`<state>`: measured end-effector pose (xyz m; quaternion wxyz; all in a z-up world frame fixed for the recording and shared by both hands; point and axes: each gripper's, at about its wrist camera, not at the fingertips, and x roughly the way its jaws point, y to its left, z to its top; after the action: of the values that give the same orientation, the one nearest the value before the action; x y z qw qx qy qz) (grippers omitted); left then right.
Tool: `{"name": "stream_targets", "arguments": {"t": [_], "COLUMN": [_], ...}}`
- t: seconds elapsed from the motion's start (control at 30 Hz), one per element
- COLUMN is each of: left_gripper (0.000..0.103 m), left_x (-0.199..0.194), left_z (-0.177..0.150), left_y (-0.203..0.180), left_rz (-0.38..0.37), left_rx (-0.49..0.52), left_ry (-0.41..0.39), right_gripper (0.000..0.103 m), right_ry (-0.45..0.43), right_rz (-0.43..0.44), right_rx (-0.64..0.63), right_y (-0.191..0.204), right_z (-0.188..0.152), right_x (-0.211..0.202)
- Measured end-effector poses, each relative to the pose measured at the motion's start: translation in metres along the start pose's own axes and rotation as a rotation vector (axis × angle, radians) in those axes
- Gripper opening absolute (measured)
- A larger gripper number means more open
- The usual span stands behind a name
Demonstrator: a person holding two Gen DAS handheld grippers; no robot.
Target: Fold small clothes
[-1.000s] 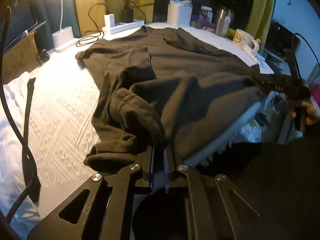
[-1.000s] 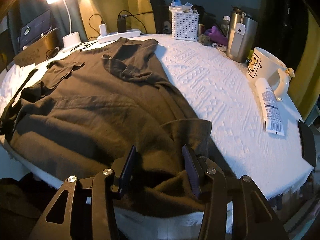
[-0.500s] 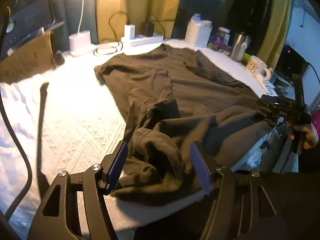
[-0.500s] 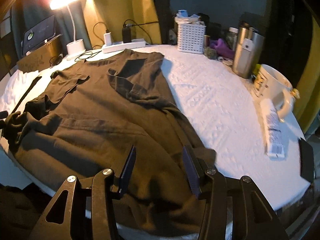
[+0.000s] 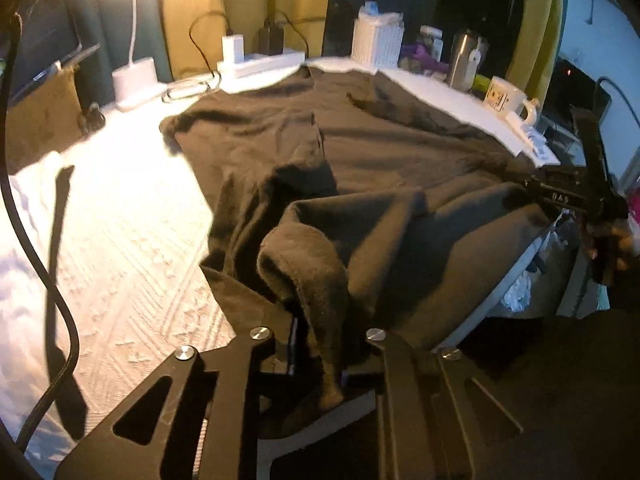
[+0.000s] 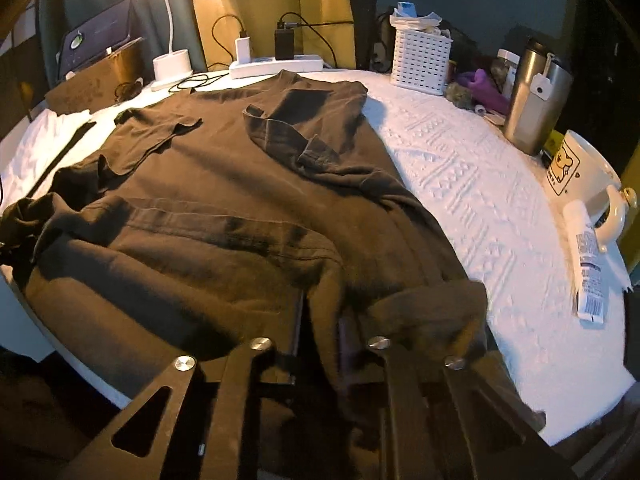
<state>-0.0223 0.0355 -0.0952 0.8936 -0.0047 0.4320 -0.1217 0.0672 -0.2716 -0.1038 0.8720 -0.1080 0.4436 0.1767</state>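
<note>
Shirt [image 6: 224, 208] spread on counter [image 6: 472, 200], sleeves turned inward, hem hanging at near edge. Left claw [image 5: 316, 344] just closed, pinching left hem corner; right claw [image 6: 320, 332] just closed, pinching right hem corner (fabric bunched between both). Remaining, by estimate: bottom-to-collar fold, then flattening.

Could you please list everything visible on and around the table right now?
shirt: one, dark brown, spread over the table's near half
tablecloth: one, white, textured, covering the table
lamp: one, white, lit, far left
power strip: one, white, far edge, chargers plugged in
basket: one, white, perforated, far right
tumbler: one, steel, right
mug: one, cream, right edge
tube: one, white, beside mug
left gripper: black, shut on shirt hem
right gripper: black, shut on shirt hem
</note>
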Motion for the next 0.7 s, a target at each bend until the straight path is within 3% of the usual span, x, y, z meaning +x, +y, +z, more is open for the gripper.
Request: {"name": "stream_targets", "arguments": {"t": [0.1,0.27,0.7], "left_gripper": [0.006,0.006,0.006], "left_x": [-0.019,-0.048,-0.065], "left_z": [0.007,0.019,0.042], "left_y": [0.004,0.003,0.014], "left_rz": [0.006,0.014,0.069], "left_rx": [-0.032,-0.039,-0.07], "left_ry": [-0.075,-0.183,-0.259], "right_gripper": [0.01,0.009,0.008], "right_ry": [-0.012,-0.067,-0.204], "right_rz": [0.009,0.019,0.005], "right_rx": [-0.007,-0.001,0.005], "right_y": [0.001,-0.001,-0.011], "right_z": [0.001,0.01,0.049], "right_x": [-0.01,-0.034,-0.071]}}
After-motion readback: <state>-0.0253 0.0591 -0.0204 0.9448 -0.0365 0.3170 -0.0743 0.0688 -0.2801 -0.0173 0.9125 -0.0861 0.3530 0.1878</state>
